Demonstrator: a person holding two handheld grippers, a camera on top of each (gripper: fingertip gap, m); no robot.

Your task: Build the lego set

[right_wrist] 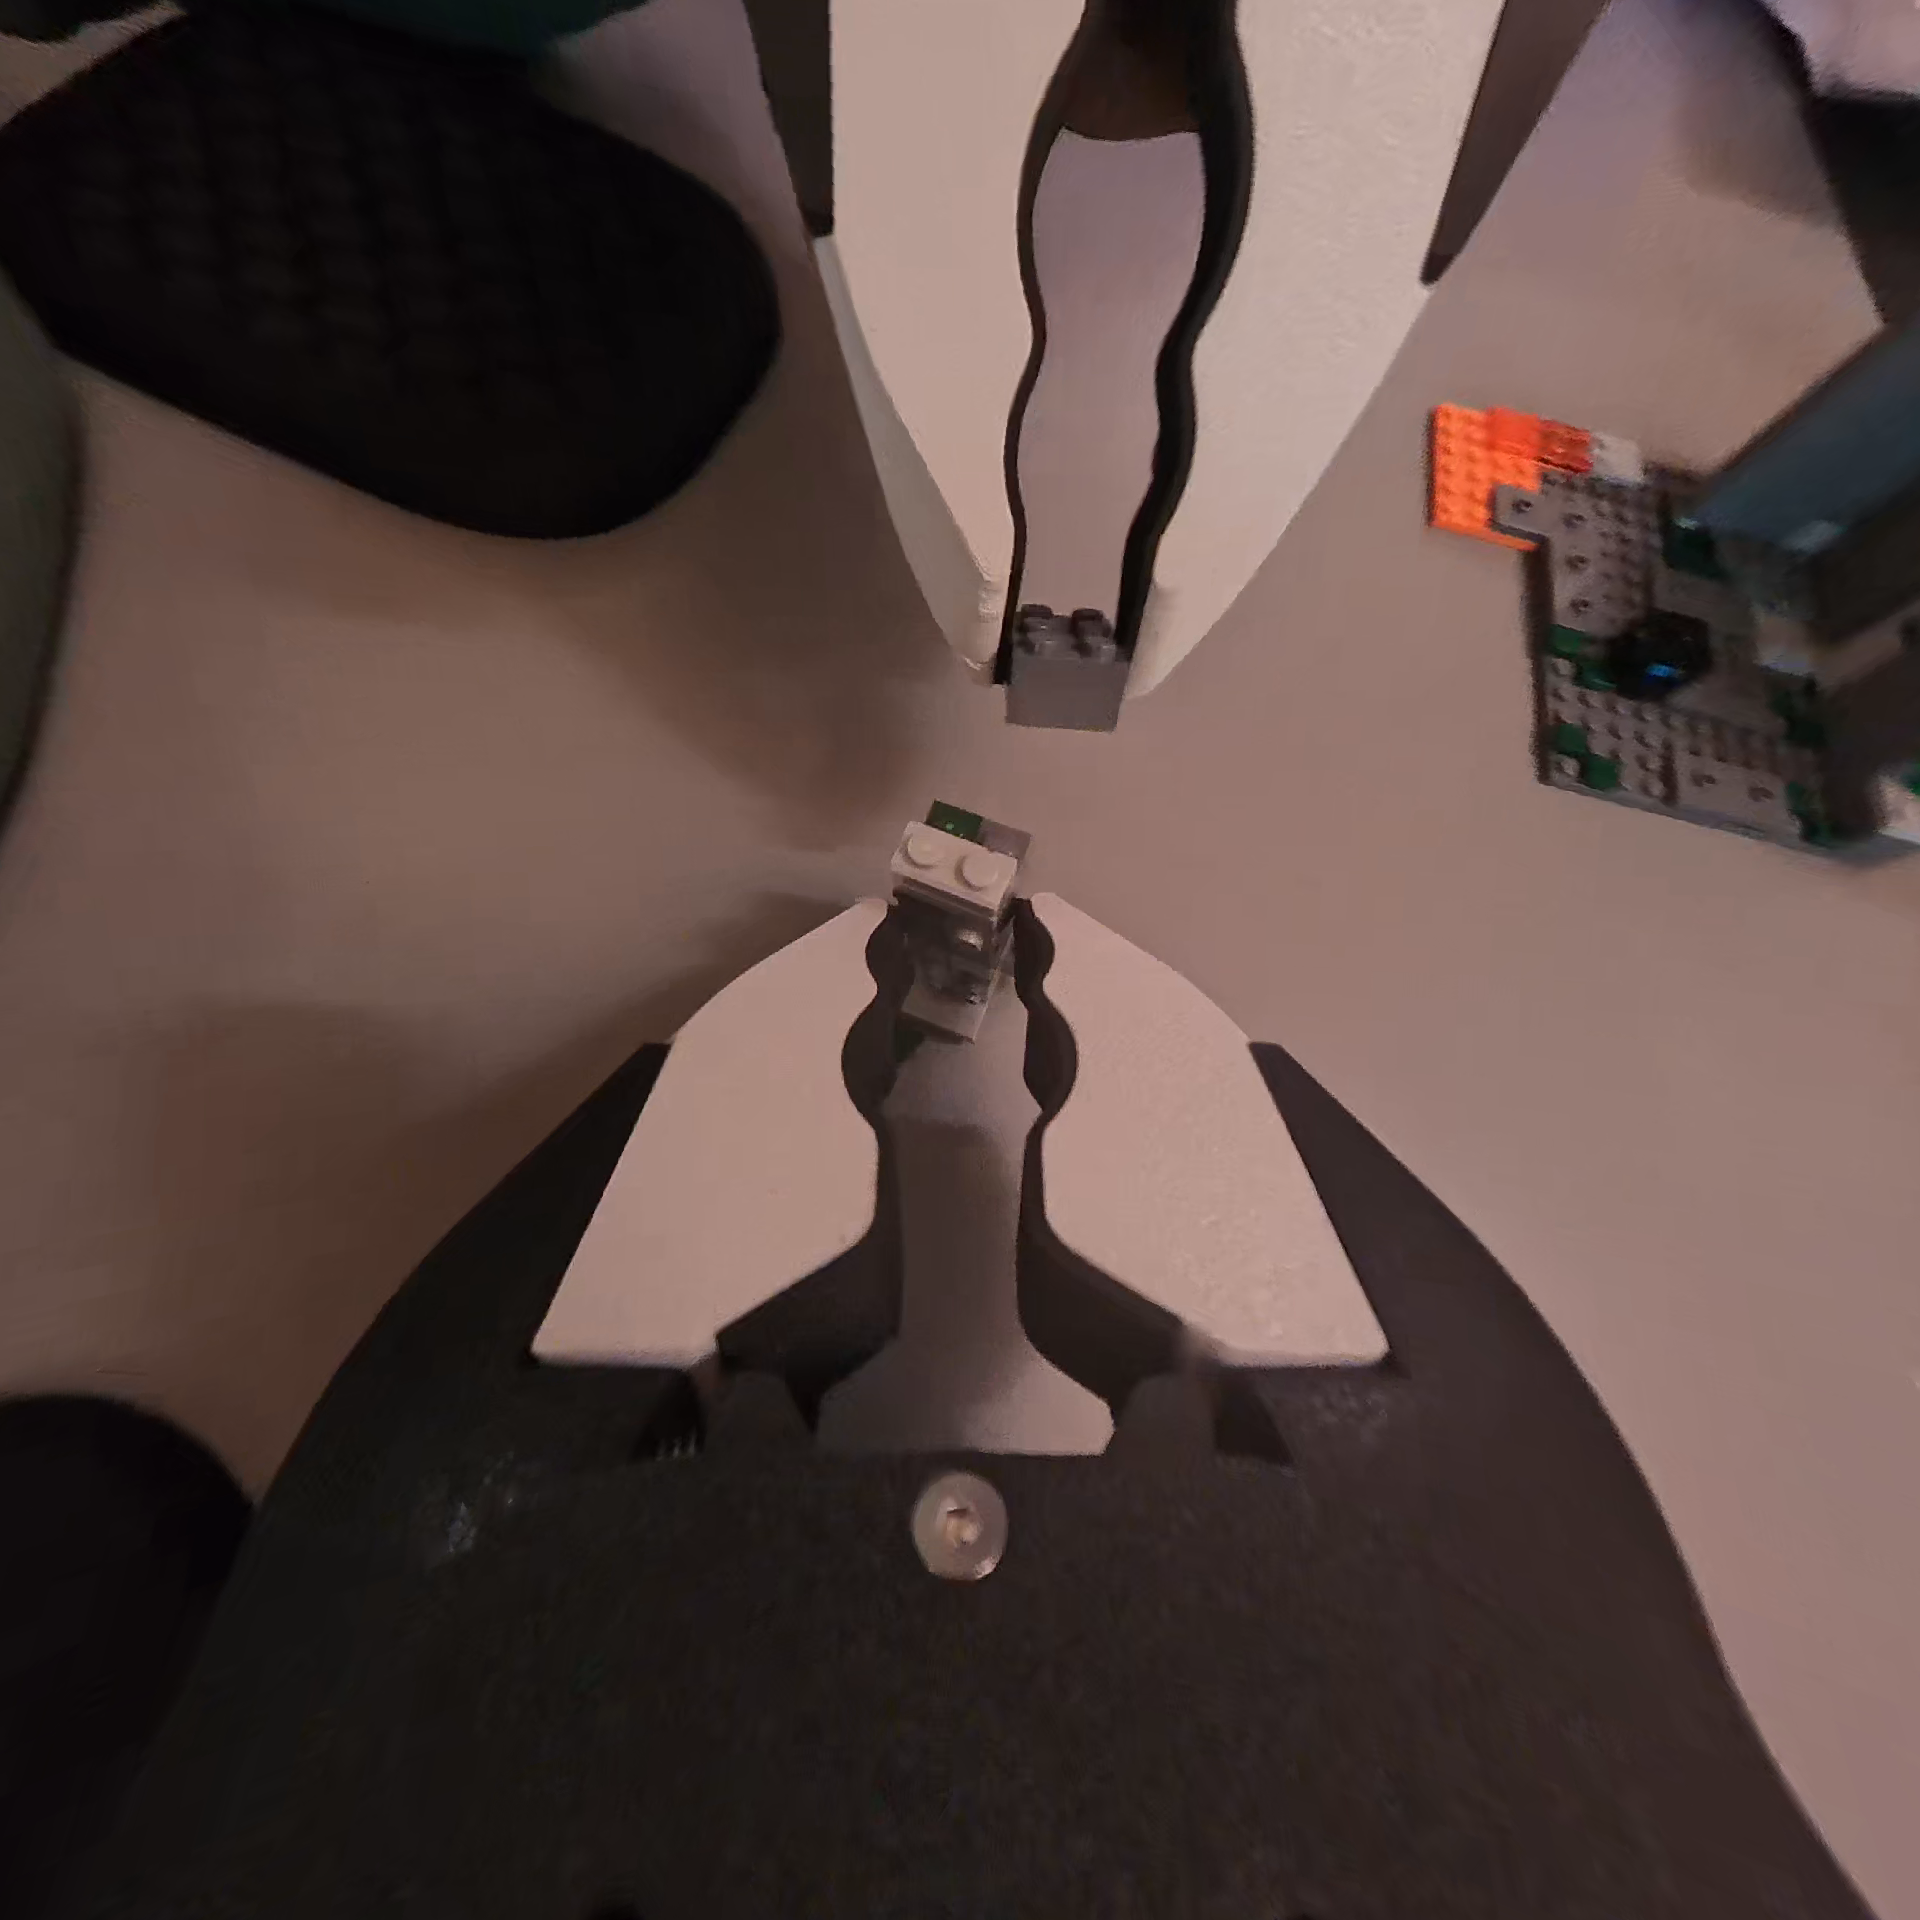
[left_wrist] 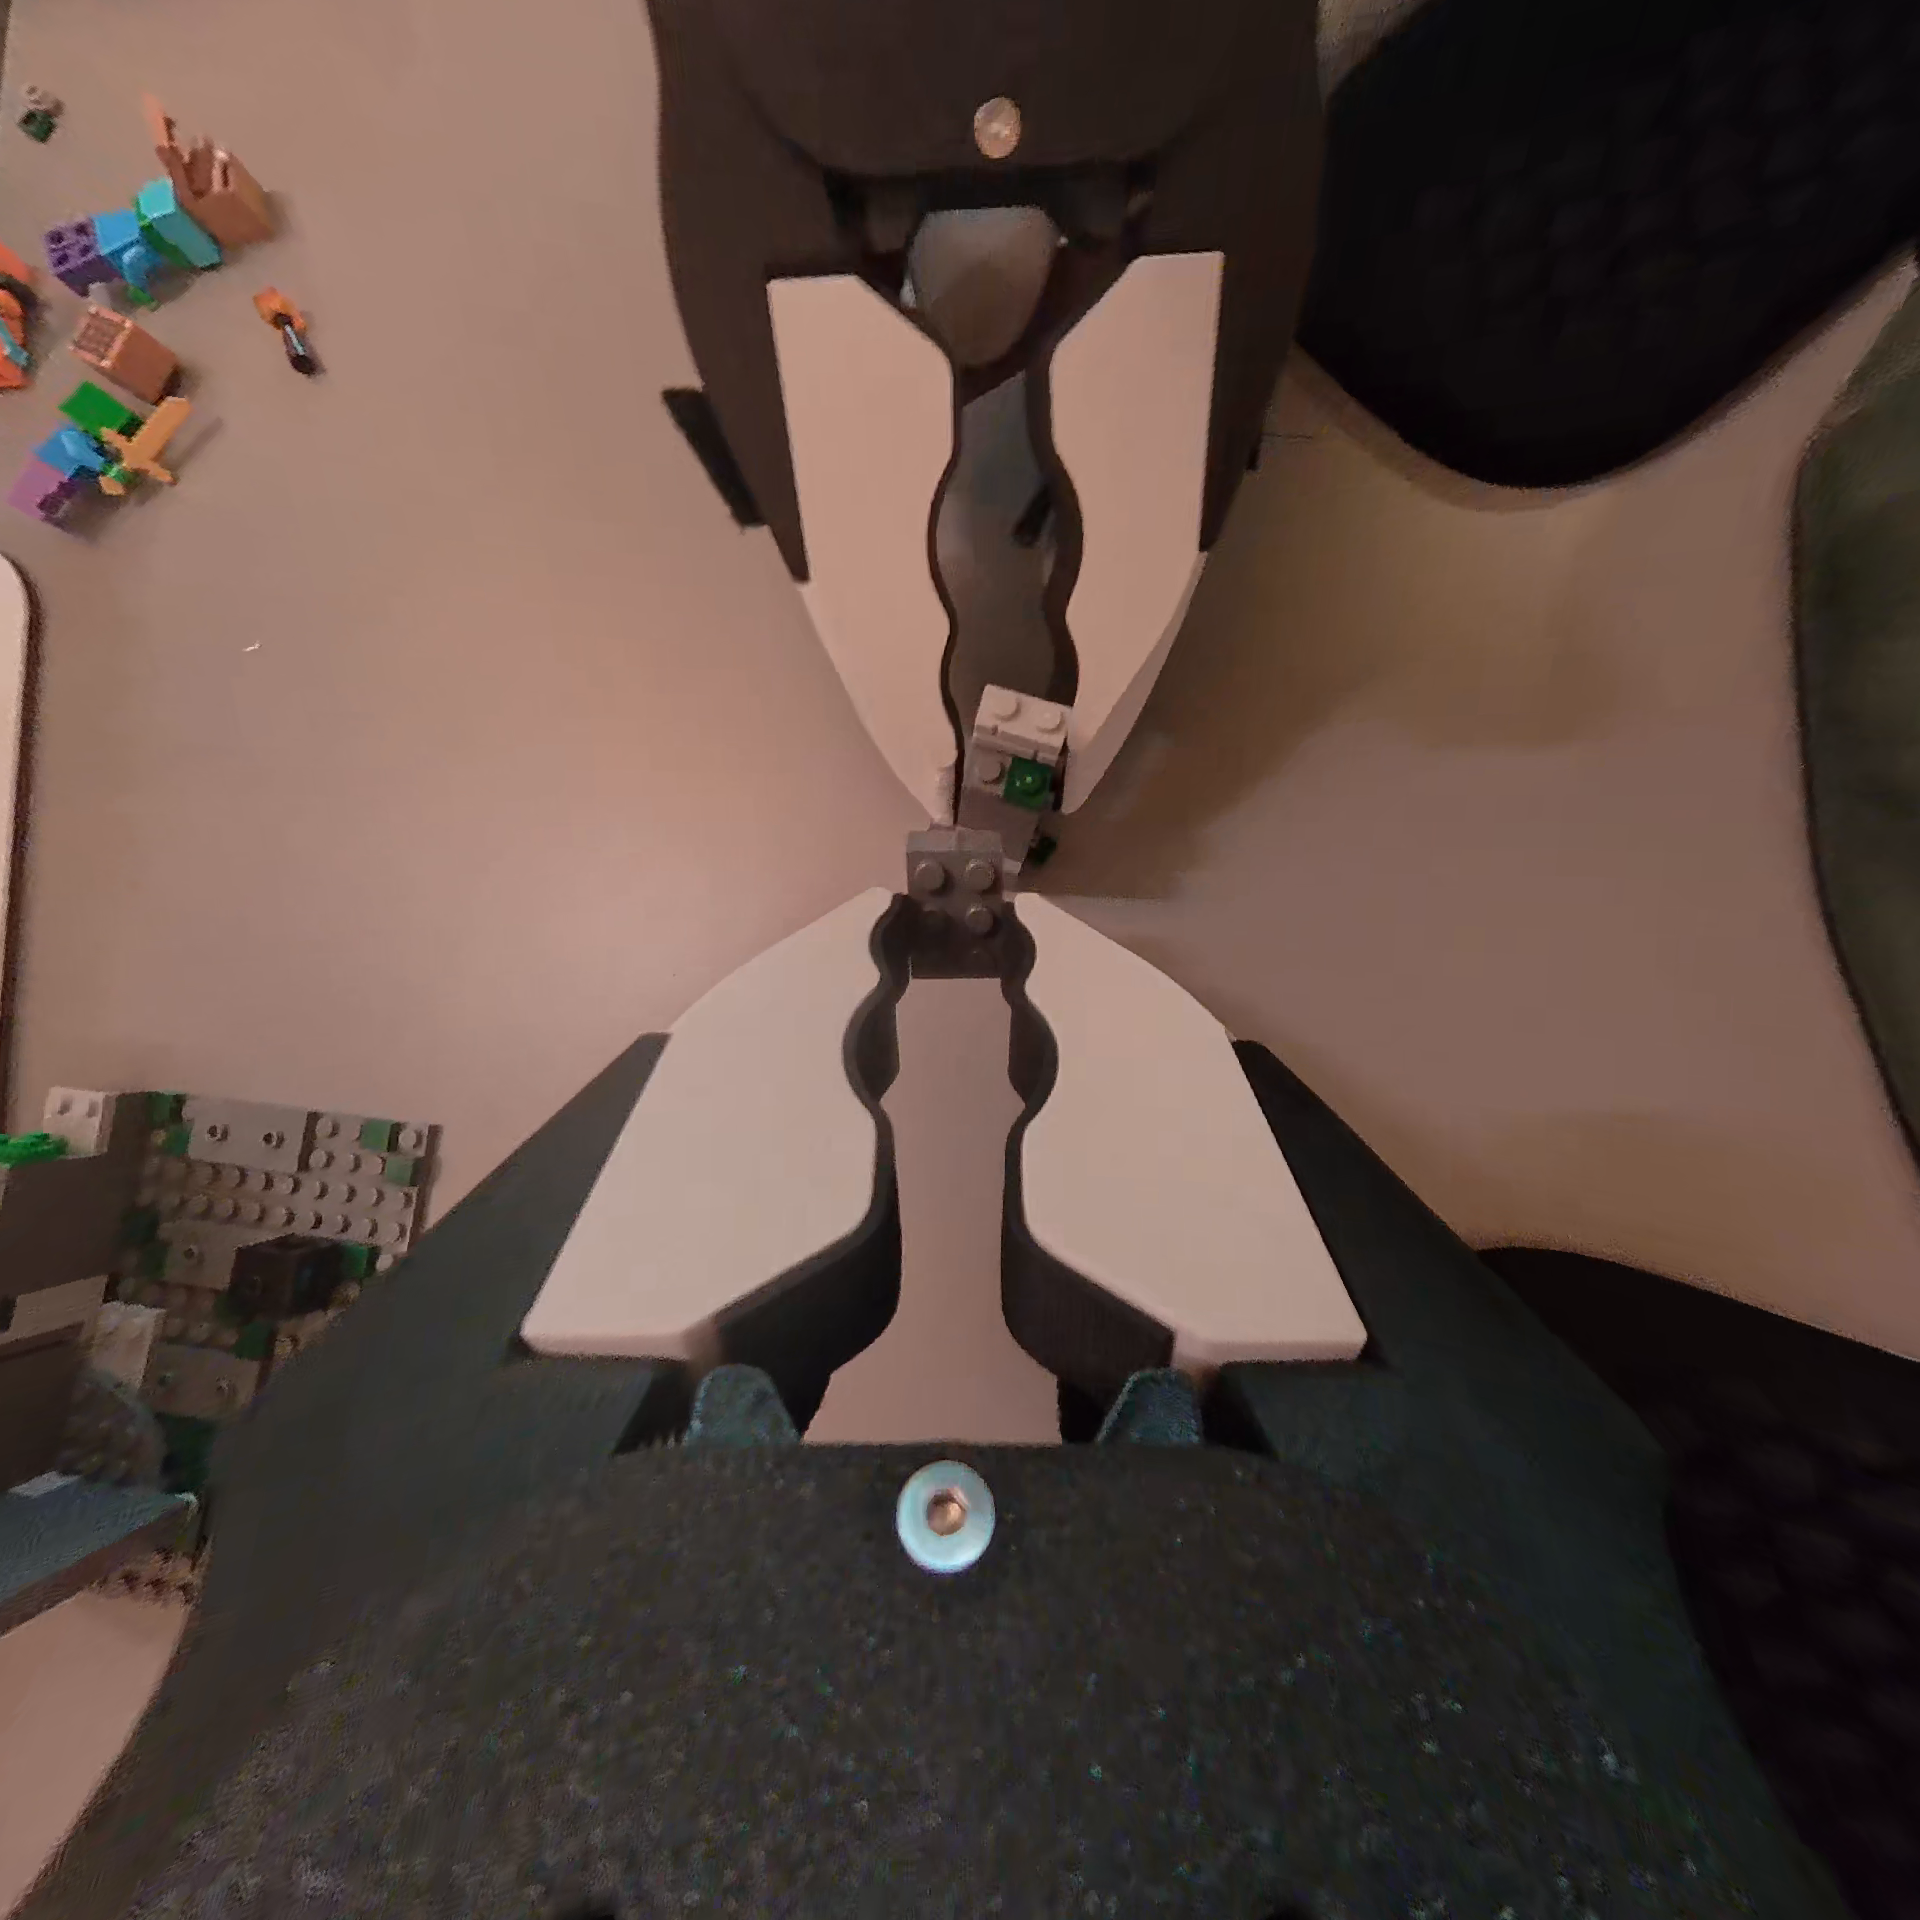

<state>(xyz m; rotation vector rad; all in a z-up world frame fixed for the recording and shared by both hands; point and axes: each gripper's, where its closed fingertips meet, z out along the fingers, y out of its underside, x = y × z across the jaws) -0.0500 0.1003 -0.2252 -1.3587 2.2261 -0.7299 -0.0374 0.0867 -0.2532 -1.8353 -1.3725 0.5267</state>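
Observation:
My left gripper (left_wrist: 954, 920) is shut on a dark grey 2x2 brick (left_wrist: 954, 878), studs up. It also shows opposite in the right wrist view (right_wrist: 1065, 665), with the brick (right_wrist: 1065, 691) at its tips. My right gripper (right_wrist: 951, 925) is shut on a small grey stack of bricks with a green piece (right_wrist: 954, 883). In the left wrist view the right gripper (left_wrist: 1013, 779) faces mine, and its stack (left_wrist: 1018, 764) is just beyond the dark grey brick. The two pieces are close, tip to tip, above the pale table; whether they touch I cannot tell.
A partly built grey and green model (left_wrist: 260, 1216) stands at the lower left; in the right wrist view (right_wrist: 1683, 665) it is at the right, with an orange plate (right_wrist: 1486, 468). Loose coloured figures and pieces (left_wrist: 135, 301) lie at the upper left. Dark cushioned shapes (right_wrist: 364, 281) border the table. Less than 4 cm separates the two grippers' tips.

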